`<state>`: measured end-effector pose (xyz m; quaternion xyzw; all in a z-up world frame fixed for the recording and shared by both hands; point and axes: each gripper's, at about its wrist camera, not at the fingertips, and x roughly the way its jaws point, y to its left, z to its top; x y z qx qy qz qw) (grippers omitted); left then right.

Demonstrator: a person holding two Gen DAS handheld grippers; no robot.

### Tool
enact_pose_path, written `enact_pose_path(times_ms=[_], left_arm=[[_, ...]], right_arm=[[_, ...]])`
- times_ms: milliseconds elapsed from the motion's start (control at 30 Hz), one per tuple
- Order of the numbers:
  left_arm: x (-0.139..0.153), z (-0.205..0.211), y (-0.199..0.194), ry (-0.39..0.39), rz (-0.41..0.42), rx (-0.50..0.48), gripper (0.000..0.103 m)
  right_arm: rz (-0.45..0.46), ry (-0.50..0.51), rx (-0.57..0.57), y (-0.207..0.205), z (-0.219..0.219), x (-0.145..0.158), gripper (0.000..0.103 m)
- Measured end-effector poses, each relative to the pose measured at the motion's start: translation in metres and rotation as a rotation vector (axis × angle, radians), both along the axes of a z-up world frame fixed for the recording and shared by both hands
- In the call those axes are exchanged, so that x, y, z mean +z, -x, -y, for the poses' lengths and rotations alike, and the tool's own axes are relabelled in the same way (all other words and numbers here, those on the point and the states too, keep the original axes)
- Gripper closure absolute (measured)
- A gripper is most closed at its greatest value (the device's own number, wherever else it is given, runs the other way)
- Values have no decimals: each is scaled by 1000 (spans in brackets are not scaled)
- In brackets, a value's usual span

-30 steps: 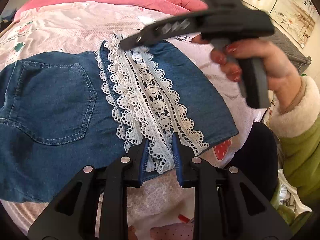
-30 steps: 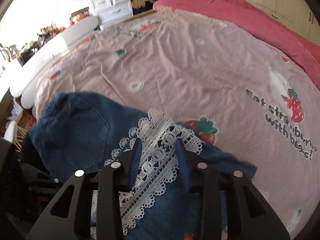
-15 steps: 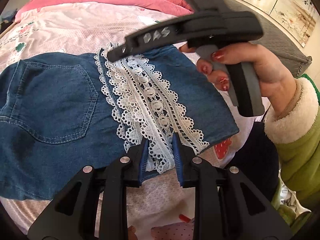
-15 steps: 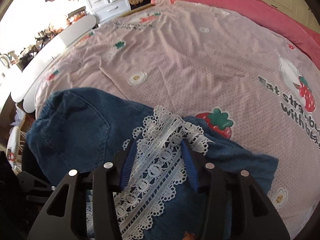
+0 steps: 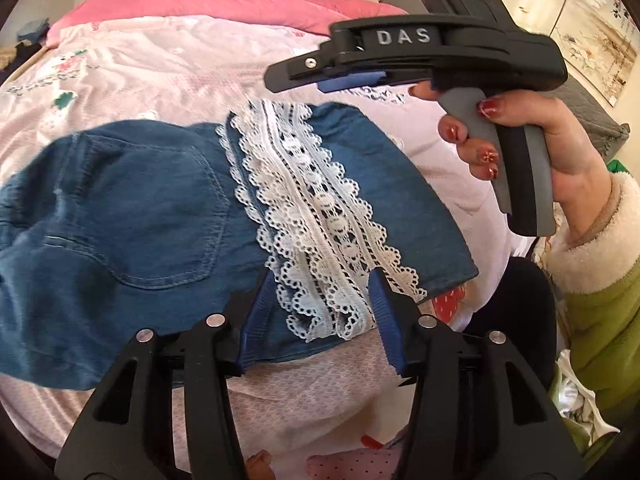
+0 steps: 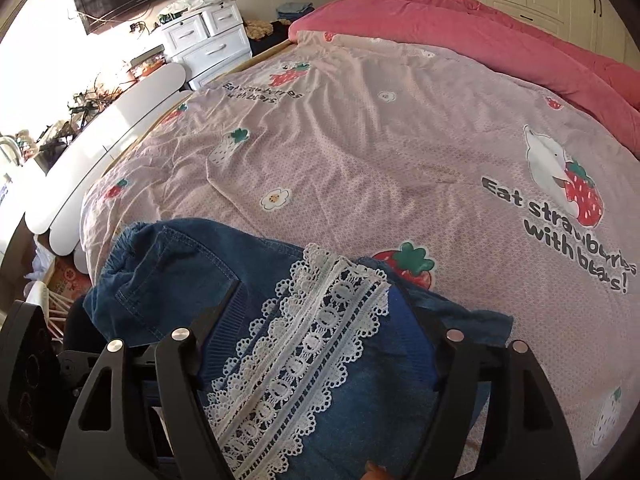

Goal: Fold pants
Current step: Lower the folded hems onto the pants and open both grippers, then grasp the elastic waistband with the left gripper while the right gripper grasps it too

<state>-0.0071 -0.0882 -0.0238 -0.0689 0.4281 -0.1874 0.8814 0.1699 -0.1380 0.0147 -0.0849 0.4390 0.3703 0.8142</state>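
Folded blue denim pants (image 5: 132, 216) with a white lace hem (image 5: 316, 224) lie on the pink strawberry bedsheet (image 5: 160, 68). My left gripper (image 5: 320, 292) is open, its blue pads either side of the near end of the lace, holding nothing. My right gripper shows in the left wrist view (image 5: 360, 76), lifted above the far end of the pants, held by a hand with red nails. In the right wrist view the right gripper (image 6: 316, 300) is open wide over the lace hem (image 6: 304, 352) and the pants (image 6: 180, 276).
A pink duvet (image 6: 480, 36) lies along the far side of the bed. White drawers (image 6: 208, 48) and a cluttered desk stand beyond the white footboard (image 6: 104, 136). The person's green sleeve (image 5: 600, 320) is at the right.
Both grippers have opened and let go of the lace hem. The right gripper has lifted up and away from the pants. The pants now lie flat on the sheet.
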Motion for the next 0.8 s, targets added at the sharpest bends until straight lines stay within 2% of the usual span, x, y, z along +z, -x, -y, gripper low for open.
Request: enact_pose_path(times_ms=[100,300,467,733,800], left_arm=[[5,-5,3,-6,11,14,56],[16,-14,12,-22,38,46,42],[27,-26,21,-34,62,81,28],[43,-55,35,-66,95,178,12],[45,-63,39,-73,96,201,11]], right_arm=[[10,-8,-8,2,0,8,20],[27,-14,-3,4,-8,21,15],[42,-7,25,8,-24,29,12],[57,8,85,17,-53,33,10],[61,12,104,21,-60,32,9]])
